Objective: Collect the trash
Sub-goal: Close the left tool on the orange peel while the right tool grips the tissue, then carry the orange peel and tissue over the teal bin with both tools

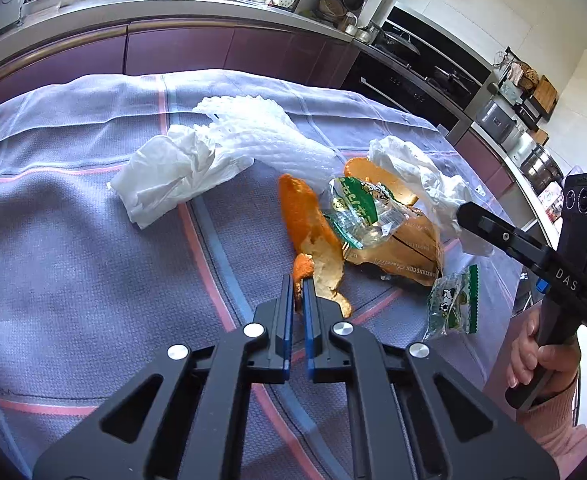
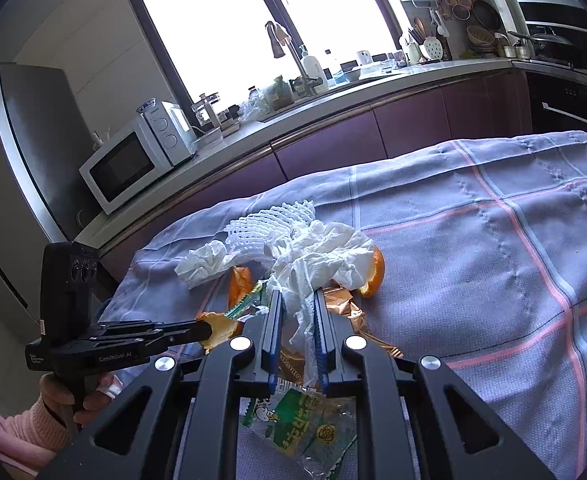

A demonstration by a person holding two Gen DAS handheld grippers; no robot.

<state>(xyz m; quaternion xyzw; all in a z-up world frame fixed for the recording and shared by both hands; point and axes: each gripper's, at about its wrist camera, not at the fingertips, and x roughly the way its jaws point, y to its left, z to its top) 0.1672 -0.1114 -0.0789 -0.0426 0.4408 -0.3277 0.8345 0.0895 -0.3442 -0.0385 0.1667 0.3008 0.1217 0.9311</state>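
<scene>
Left gripper point(image 1: 298, 285) pinches curled, pithy orange peel point(image 1: 313, 240); right gripper point(image 2: 298, 300) clamps crumpled white tissue point(image 2: 321, 256) over woven cloth point(image 2: 473, 260).

Left of the left gripper's fingers point(image 1: 285, 292) the cloth-covered worktop point(image 1: 73, 280) lies bare. Ahead of them, orange peel point(image 1: 307, 224), a green wrapper point(image 1: 357, 212) and a crumpled tissue point(image 1: 165, 176) block the way. Right of the right gripper's fingers point(image 2: 322, 320) the cloth is open.
</scene>
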